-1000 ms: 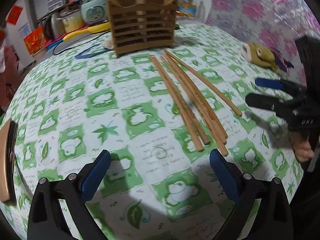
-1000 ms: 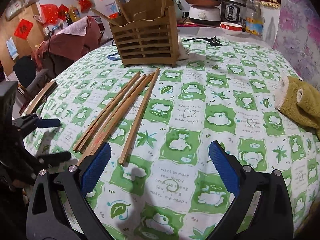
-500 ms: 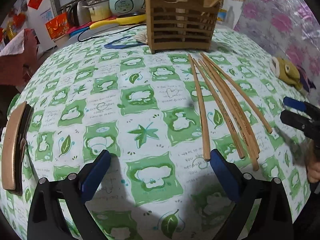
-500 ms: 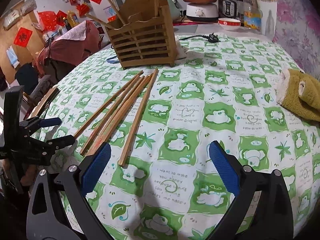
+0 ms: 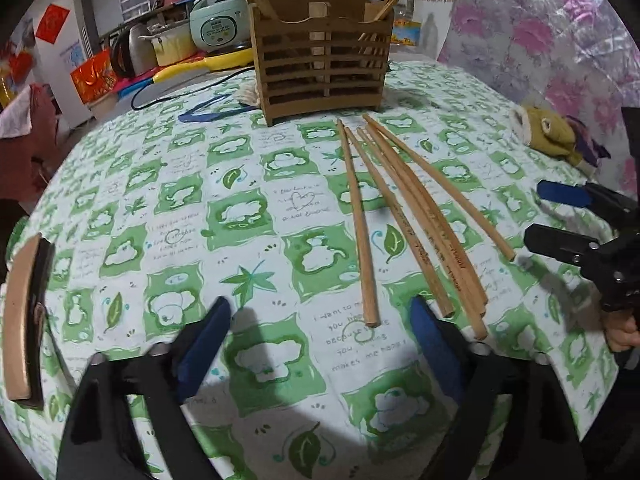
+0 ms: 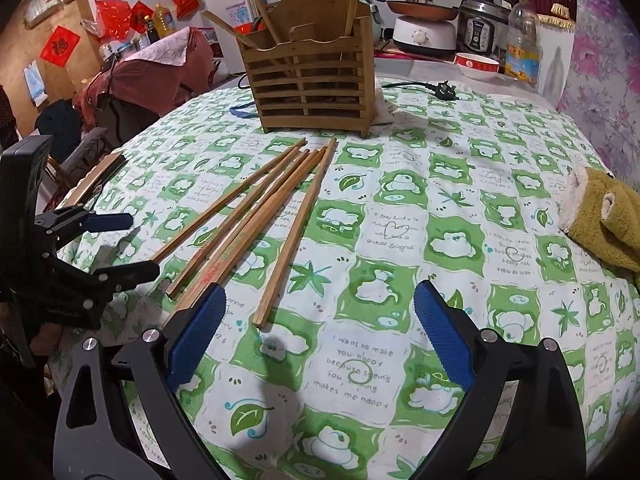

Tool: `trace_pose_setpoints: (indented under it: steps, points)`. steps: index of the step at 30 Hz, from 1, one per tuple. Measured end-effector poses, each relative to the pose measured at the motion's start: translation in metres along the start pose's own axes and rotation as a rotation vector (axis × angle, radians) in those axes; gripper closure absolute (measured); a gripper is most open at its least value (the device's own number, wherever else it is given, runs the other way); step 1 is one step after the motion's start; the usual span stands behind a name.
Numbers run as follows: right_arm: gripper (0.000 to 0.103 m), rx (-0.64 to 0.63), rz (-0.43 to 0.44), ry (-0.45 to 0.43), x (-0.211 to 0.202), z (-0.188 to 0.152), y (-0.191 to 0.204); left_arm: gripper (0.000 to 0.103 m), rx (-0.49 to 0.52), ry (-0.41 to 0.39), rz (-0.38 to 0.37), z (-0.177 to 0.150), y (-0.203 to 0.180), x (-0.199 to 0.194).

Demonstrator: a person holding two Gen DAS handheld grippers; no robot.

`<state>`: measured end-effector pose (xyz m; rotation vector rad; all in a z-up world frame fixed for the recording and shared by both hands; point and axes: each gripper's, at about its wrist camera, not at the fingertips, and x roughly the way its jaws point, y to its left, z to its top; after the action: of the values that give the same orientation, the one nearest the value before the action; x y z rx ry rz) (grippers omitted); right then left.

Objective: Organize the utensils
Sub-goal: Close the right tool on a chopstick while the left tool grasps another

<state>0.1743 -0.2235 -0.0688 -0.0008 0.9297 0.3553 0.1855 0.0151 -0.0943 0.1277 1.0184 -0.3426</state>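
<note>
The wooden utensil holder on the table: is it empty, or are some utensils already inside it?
Not empty. The wooden utensil holder has several sticks rising above its rim, while five chopsticks lie flat on the tablecloth before it.

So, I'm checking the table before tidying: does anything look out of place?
Yes: five chopsticks lie loose and fanned on the tablecloth before the wooden holder, which holds others upright. Nothing looks spilled or broken.

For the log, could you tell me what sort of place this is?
Probably a home kitchen or dining area: a rice cooker, a pressure cooker and a frying pan stand behind the table.
</note>
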Motion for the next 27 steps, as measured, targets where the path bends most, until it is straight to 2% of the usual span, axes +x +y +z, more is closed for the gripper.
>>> trace_pose_setpoints:
  steps: [2,6,10,13,18,21,23,25,26,27]
  points:
    - [0.017,-0.003,0.000,0.003,0.001,0.000,0.001,0.039,0.001,0.008,-0.004,0.000,-0.002,0.002]
    - [0.031,-0.017,0.012,0.018,0.004,-0.001,0.003,0.051,0.021,-0.002,-0.026,-0.001,-0.009,-0.001]
    - [0.043,-0.044,0.025,0.034,0.007,-0.001,0.009,0.052,0.066,0.000,-0.052,-0.003,-0.021,0.000]
    - [0.045,-0.070,0.030,0.041,0.007,-0.002,0.014,0.052,0.088,0.002,-0.052,-0.004,-0.027,0.000]
    - [0.050,-0.095,0.029,0.053,0.008,-0.004,0.019,0.056,0.066,-0.001,-0.062,-0.004,-0.021,0.000]
    - [0.058,-0.112,0.029,0.072,0.012,-0.005,0.023,0.056,0.063,-0.001,-0.060,-0.004,-0.021,-0.001]
    - [0.067,-0.121,0.028,0.091,0.015,-0.005,0.025,0.057,0.061,-0.001,-0.061,-0.004,-0.020,-0.001]
    - [0.072,-0.125,0.022,0.109,0.019,-0.005,0.026,0.062,0.056,-0.002,-0.062,-0.004,-0.019,-0.001]
    - [0.080,-0.124,0.024,0.106,0.018,-0.005,0.026,0.067,0.053,-0.003,-0.064,-0.003,-0.018,-0.001]
    - [0.084,-0.115,0.024,0.106,0.018,-0.005,0.024,0.075,0.047,-0.004,-0.069,-0.003,-0.017,-0.001]
